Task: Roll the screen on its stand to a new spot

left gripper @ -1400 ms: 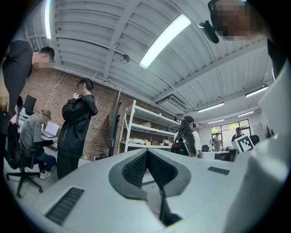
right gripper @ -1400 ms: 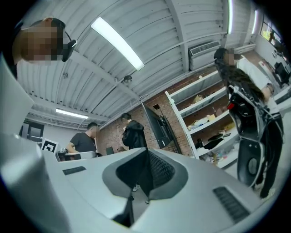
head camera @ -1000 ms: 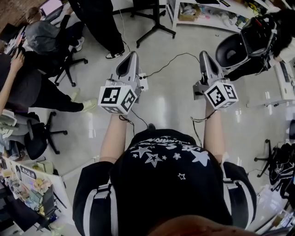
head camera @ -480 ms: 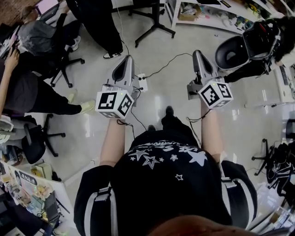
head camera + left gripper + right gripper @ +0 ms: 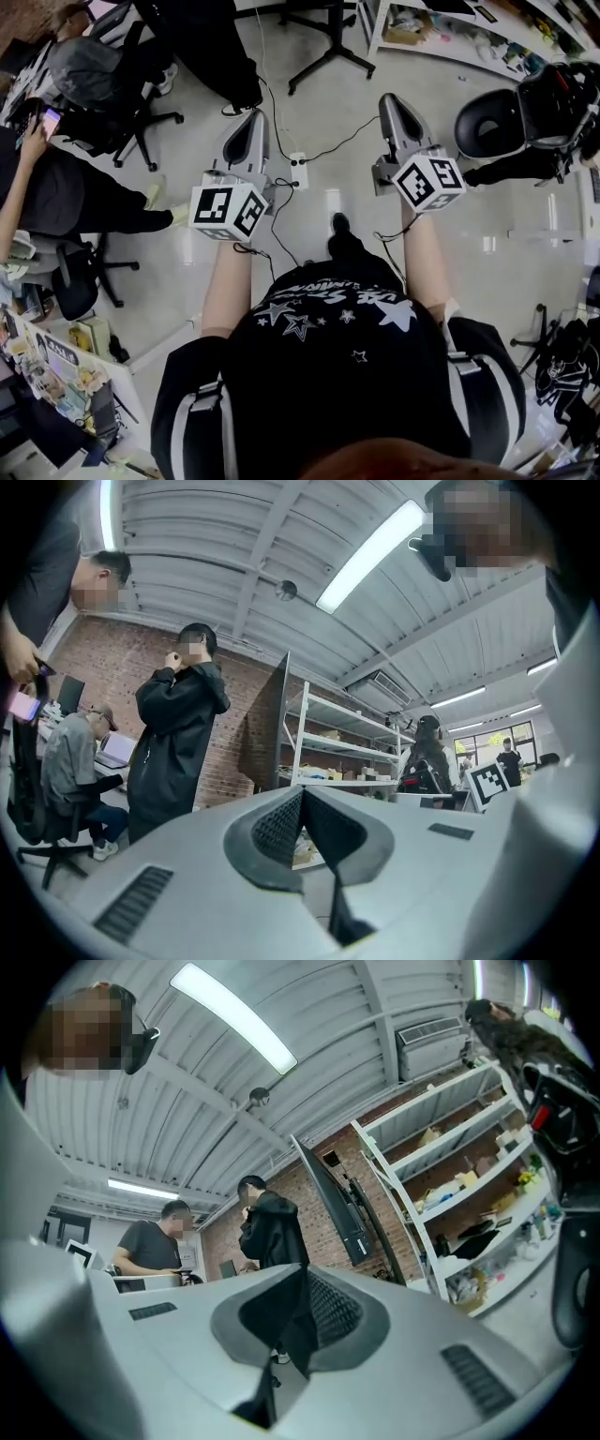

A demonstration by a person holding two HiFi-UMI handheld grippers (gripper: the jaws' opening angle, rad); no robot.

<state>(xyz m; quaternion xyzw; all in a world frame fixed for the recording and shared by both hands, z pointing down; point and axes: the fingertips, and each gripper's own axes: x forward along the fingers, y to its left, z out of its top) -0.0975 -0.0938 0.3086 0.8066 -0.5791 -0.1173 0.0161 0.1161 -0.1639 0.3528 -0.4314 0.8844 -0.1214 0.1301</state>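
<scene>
Tools first: left tool (image 5: 251,122) and right tool (image 5: 394,105) are both held out ahead of me over the floor (image 5: 337,202), apart from each other. Each has its jaws pressed together with nothing between them.

Screen (image 5: 339,1202) stands ahead, well apart from both tools. The right gripper view shows it edge-on, dark and leaning, just beside a white shelf (image 5: 441,1194). Its stand (image 5: 328,52) shows in the head view as black legs spread on the floor at the top of the frame, beyond the tool tips.

A person in a black coat (image 5: 270,1227) stands near the screen, on its left in the right gripper view.

A white power strip (image 5: 299,172) lies on the floor between my tools, and a cable (image 5: 342,139) runs off from it across the floor.

Left side: a seated person on an office chair (image 5: 141,127). Right side: a black chair (image 5: 487,122).
</scene>
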